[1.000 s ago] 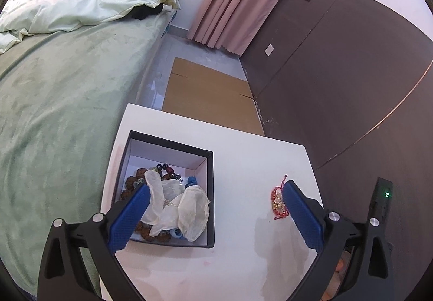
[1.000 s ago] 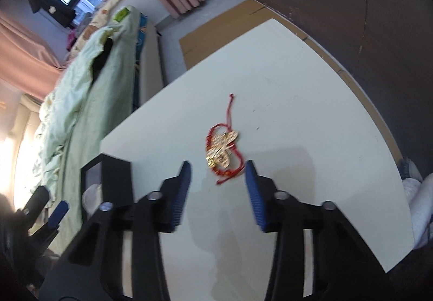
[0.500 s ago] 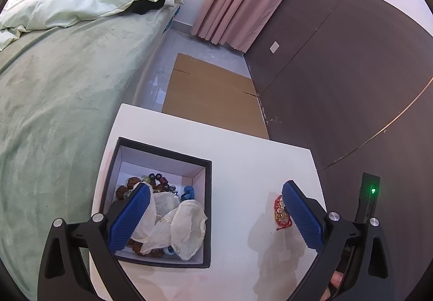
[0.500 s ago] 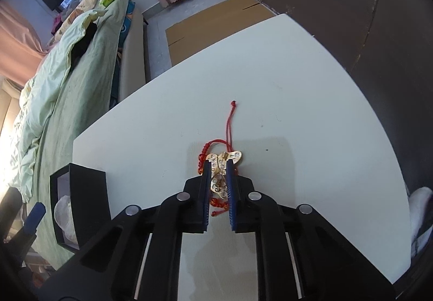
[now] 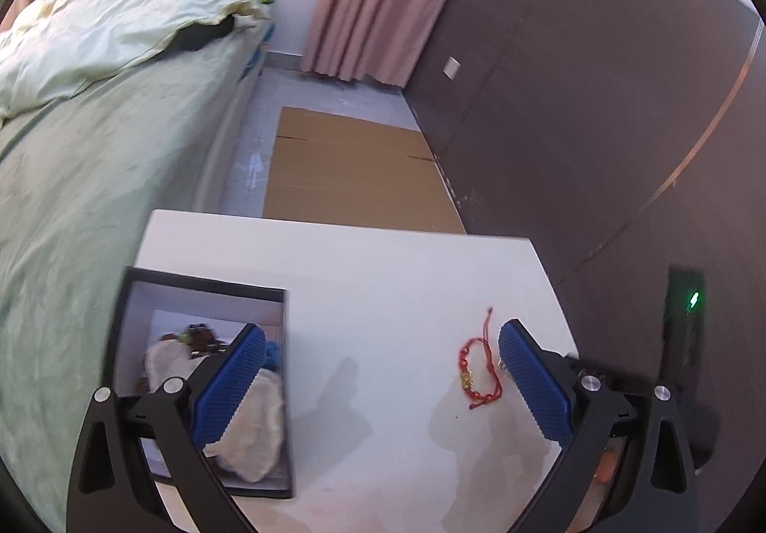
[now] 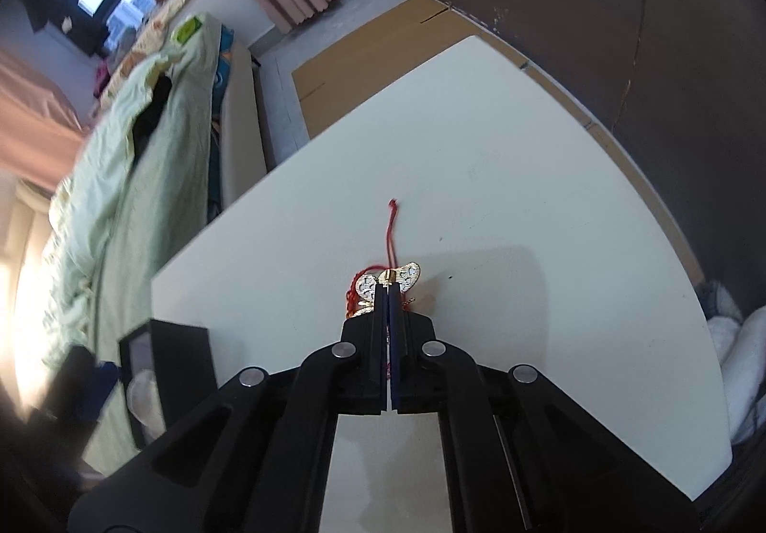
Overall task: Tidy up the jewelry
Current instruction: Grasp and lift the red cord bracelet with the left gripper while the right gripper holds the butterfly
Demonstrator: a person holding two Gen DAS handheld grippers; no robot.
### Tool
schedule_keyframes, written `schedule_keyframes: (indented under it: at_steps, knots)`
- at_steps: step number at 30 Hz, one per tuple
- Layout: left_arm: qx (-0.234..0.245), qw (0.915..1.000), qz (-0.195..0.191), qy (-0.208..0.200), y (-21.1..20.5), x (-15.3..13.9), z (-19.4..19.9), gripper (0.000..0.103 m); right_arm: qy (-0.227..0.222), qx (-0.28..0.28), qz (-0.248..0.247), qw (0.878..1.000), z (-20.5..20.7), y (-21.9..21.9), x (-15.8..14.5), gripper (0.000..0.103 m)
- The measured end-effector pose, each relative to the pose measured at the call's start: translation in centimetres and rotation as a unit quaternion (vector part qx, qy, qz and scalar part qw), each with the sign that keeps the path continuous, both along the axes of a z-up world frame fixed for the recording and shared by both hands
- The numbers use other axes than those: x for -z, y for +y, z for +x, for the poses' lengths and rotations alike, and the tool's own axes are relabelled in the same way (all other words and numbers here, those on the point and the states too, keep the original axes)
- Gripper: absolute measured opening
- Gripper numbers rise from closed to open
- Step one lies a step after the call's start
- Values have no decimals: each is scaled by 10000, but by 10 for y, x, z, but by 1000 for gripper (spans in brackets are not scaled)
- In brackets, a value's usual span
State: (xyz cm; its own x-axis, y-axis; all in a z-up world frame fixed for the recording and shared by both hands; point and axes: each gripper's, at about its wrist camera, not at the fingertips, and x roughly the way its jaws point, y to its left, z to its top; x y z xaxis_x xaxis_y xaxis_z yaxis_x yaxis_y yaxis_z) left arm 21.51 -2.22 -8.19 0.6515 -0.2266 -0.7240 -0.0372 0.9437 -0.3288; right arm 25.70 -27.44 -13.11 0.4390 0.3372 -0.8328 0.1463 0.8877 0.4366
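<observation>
A red cord bracelet with a gold butterfly charm (image 6: 390,277) lies on the white table (image 6: 502,198); it also shows in the left wrist view (image 5: 476,370). My right gripper (image 6: 387,289) is shut on the red cord bracelet at the charm, the cord tail trailing forward on the table. My left gripper (image 5: 380,370) is open and empty above the table, its left finger over the black jewelry box (image 5: 282,389), which holds beads and a crumpled white cloth (image 5: 253,432). The box also shows at the lower left of the right wrist view (image 6: 182,356).
A bed with a green cover (image 5: 95,178) stands left of the table. Flat cardboard (image 5: 354,178) lies on the floor beyond the table. A dark wall (image 5: 598,126) runs along the right. White cloth (image 6: 737,341) lies off the table's right edge.
My right gripper has closed on the bracelet's charm, from open a second ago. My left gripper has shifted right, so the box sits further left in its view.
</observation>
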Motion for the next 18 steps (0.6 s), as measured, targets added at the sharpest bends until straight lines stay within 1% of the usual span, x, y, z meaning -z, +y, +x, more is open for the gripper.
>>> schedule_keyframes:
  at_steps: [3,6,10,13,14,15,17,18]
  knots:
    - [204,9996,193,47,-19,9,6,95,-51,128,90,9999,1,-12,-7,2]
    - [393,9984,396,117,-39,23,12,95,-159,201,64,9997,4,-25,-18,2]
    - [678,9950,701,201,-68,41,18,95,-208,309,154,9992,6,-45,-24,2]
    - [830,9916,982,173,-87,51,23,93,-217,373,276,9987,8,-55,-26,2]
    - [875,9900,1089,175,-94,56,24,88,-228,381,305,9985,9,-58,-27,2]
    - [902,9887,1180,197,-98,59,26,80,-238,385,323,9985,10,-60,-28,2]
    - [940,9844,1461,274,-108,68,28,72,-260,392,351,9983,11,-63,-31,2]
    - [955,9833,1525,285,-111,71,28,65,-272,397,364,9982,13,-63,-31,2]
